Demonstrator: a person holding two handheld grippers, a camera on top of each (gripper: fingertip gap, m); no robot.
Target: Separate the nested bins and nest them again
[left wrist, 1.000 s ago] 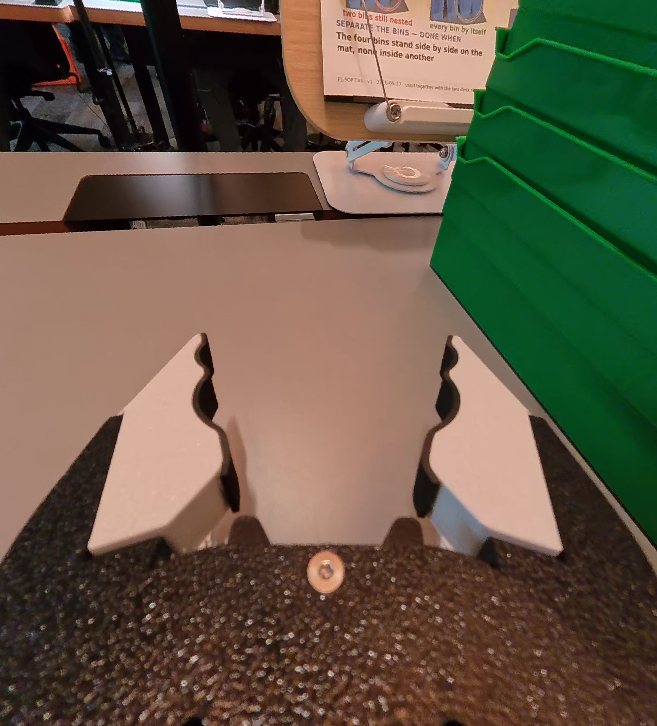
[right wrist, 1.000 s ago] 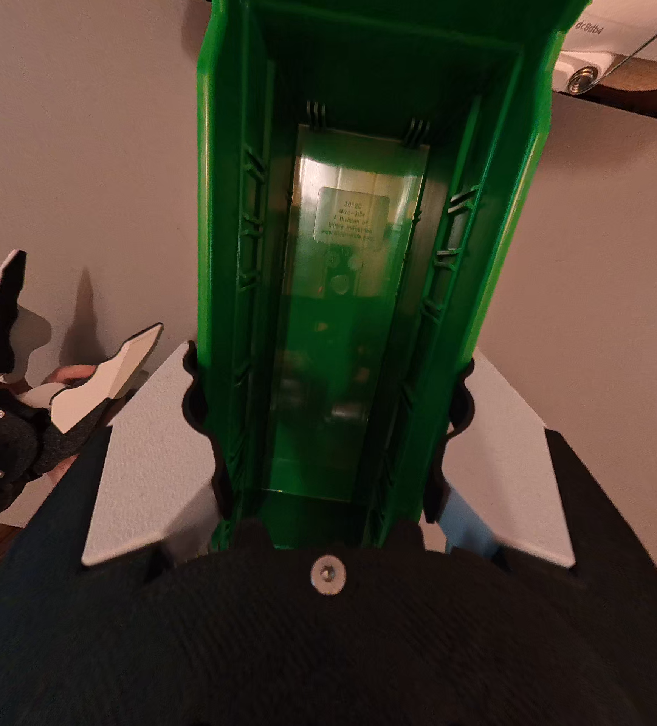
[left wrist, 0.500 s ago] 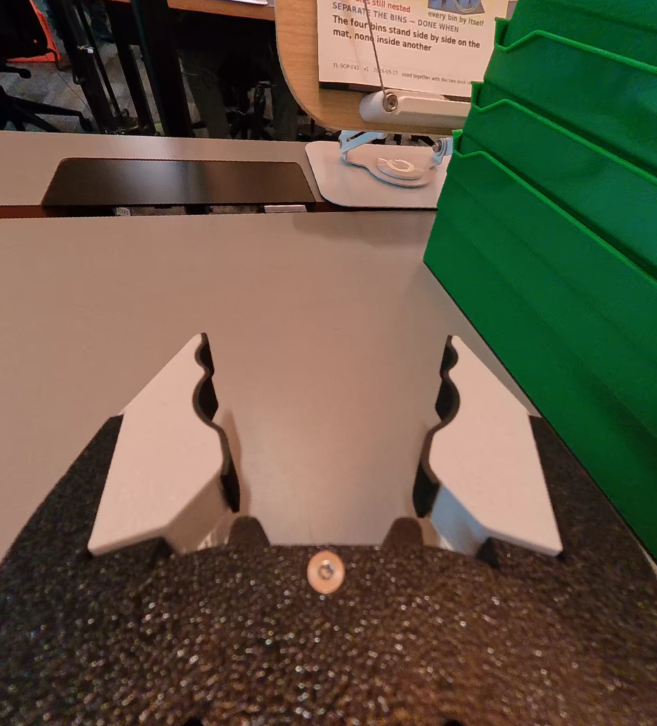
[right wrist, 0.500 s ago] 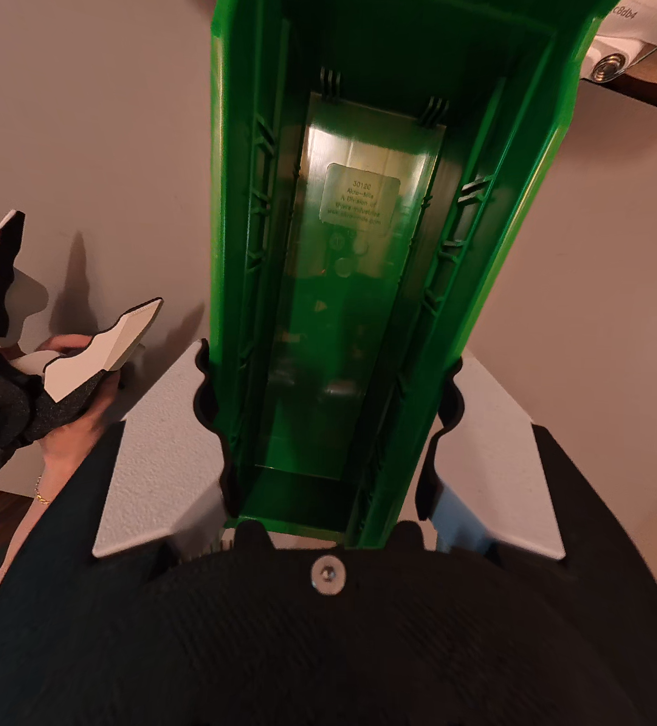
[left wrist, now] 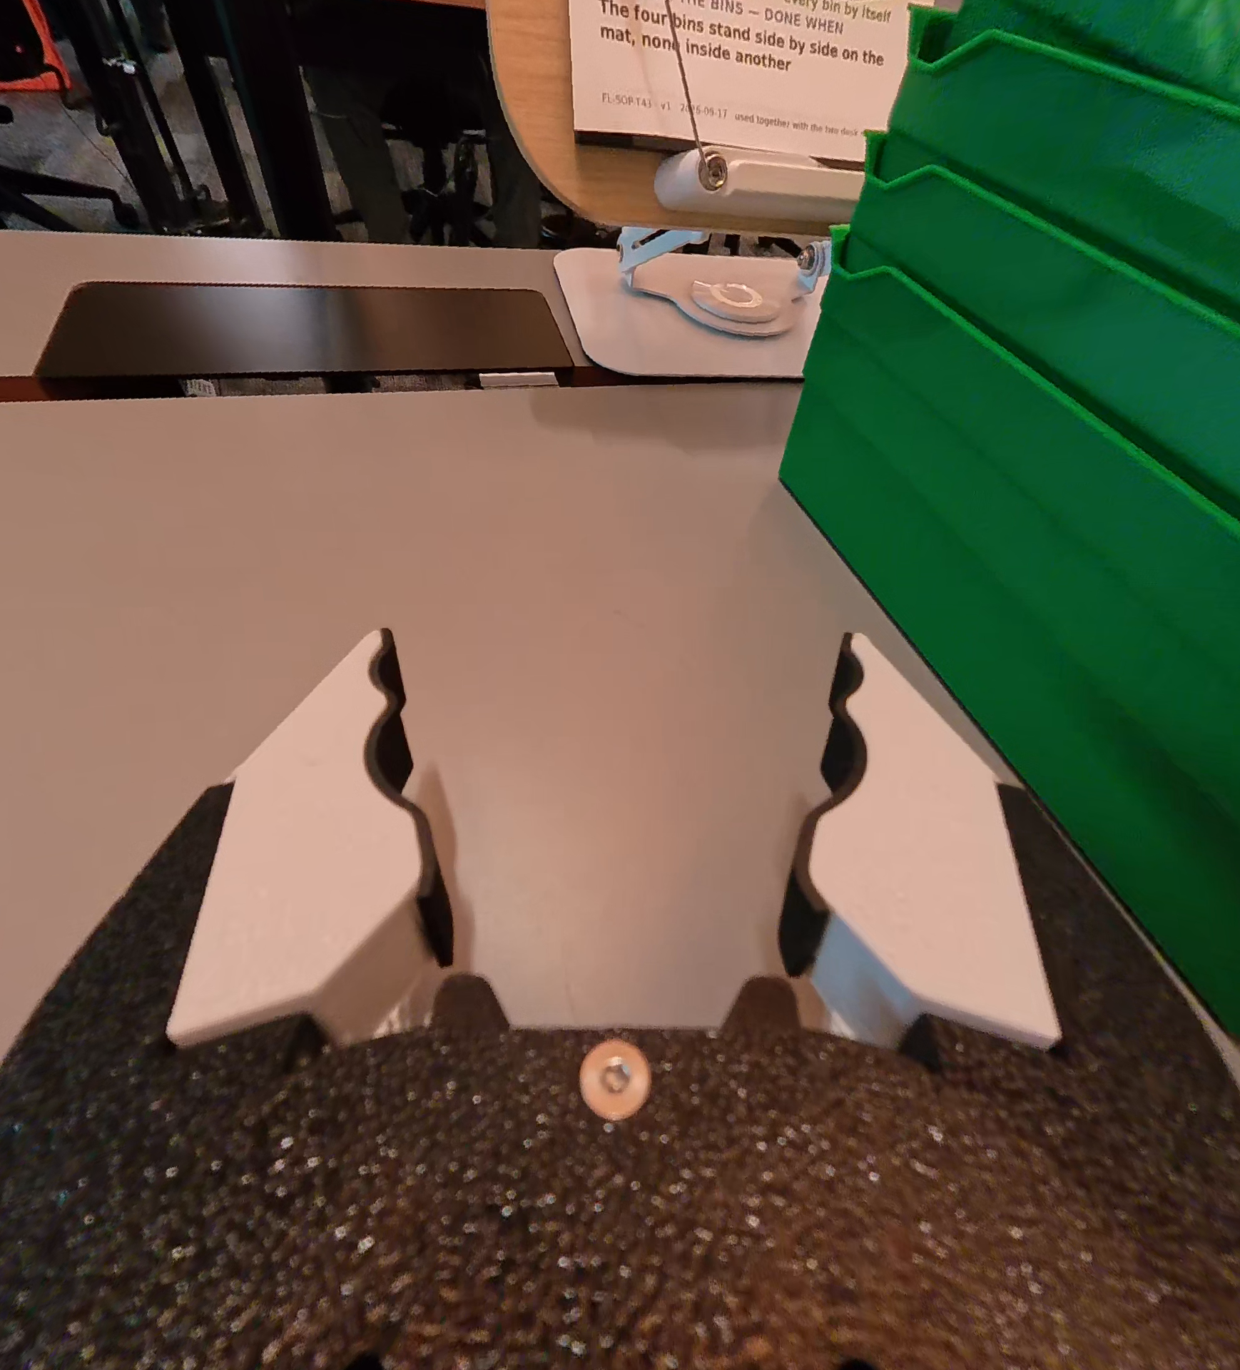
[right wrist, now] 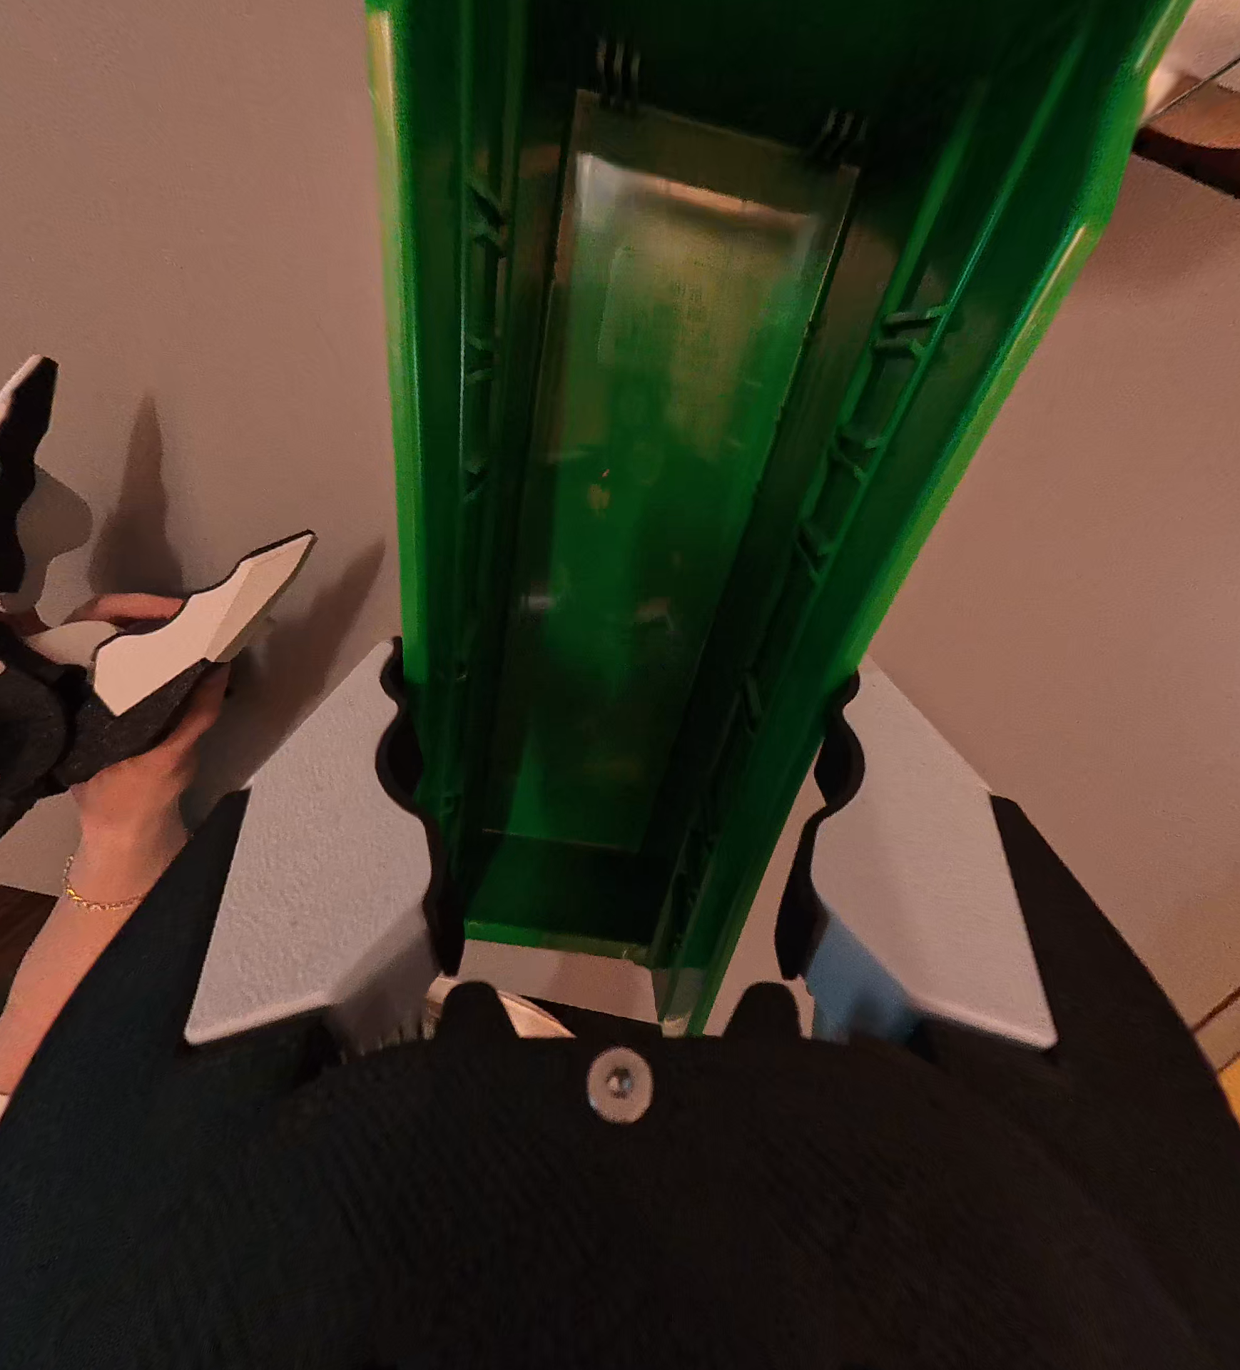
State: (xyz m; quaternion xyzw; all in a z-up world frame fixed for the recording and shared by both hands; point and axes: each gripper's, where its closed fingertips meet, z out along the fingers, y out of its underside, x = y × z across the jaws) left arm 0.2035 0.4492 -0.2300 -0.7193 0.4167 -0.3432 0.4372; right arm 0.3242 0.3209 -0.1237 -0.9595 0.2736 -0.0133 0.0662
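Between the two fingers of the right tool [right wrist: 617, 815] sits the top green bin [right wrist: 676, 445], clamped across its two long side walls near its open end, so that the wrist view looks straight down into its ribbed interior to the glossy floor panel. This grip across the narrow width appears chosen because the walls are parallel and stiff there, which lets the bin be drawn straight out of the one beneath it without twisting. The bin hangs tilted above the grey counter [right wrist: 157, 222]. To the right in the left wrist view, the nested stack of green bins [left wrist: 1047, 519] stands on the counter, its stepped rims showing at least three bins one inside another. The left tool [left wrist: 613, 801] is released, its fingers spread wide and empty, resting low and just beside the stack's left wall, probably placed to steady the stack. Beyond the counter's far edge stands a clipboard stand [left wrist: 713, 296] bearing a printed sheet.
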